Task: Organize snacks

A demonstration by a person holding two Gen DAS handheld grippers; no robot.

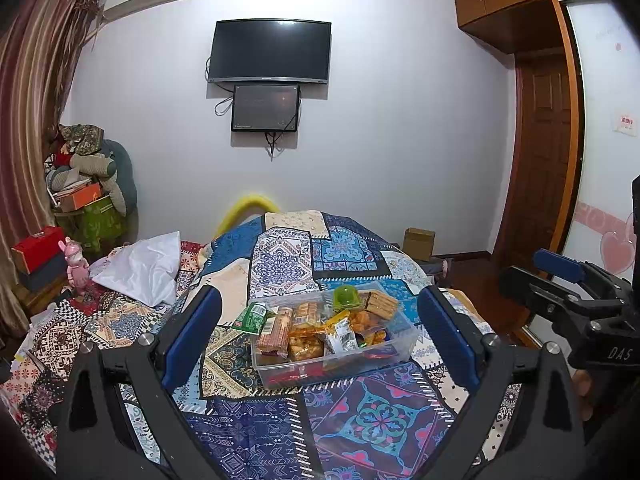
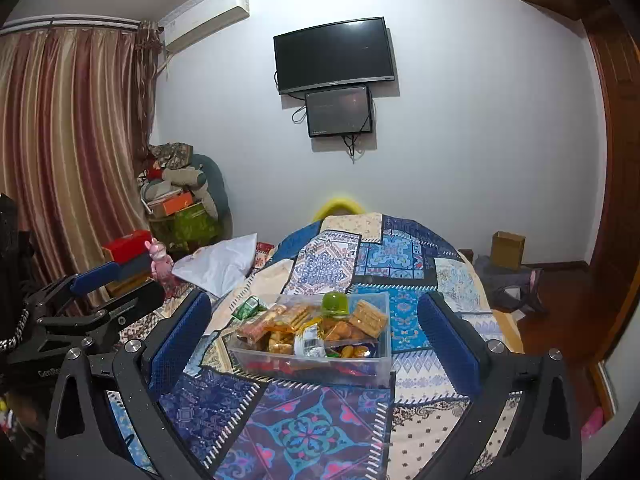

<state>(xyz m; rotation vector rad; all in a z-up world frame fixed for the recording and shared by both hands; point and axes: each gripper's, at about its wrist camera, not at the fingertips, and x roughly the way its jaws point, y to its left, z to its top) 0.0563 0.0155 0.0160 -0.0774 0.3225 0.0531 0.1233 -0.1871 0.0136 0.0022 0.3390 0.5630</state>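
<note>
Hovering wide apart, the left tongs (image 1: 320, 332) hang released over the patchwork quilt (image 1: 280, 264), blue pads spread on either side of the clear plastic box (image 1: 360, 364), touching nothing. Same story on the other side: the right tongs (image 2: 316, 336) gape released too, framing that same box from a spot just beside its partner, nothing between the pads but air.

Straight ahead of both tongs, the box sits on the quilt, packed with snacks. A green jelly cup (image 1: 346, 295) perches on top toward the far edge, a stack of crackers (image 1: 382, 303) in wrap leans just beside it, and wafer packs (image 1: 276, 330) and orange fried snacks (image 1: 306, 344) crowd the near-left side. One green packet (image 1: 252, 317) hangs at the box's left rim, partly over the quilt; whether it rests inside or outside is hard to tell.

Further out to the left, a white pillow (image 1: 140, 268) lies crumpled and a pink toy figure (image 1: 76, 266) stands by a red box (image 1: 38, 246). Beyond the bed, a dark television (image 1: 270, 51) is mounted on the far wall with a smaller screen (image 1: 265, 108) right beneath it. A cardboard box (image 1: 418, 243) sits on the floor off to the right.
</note>
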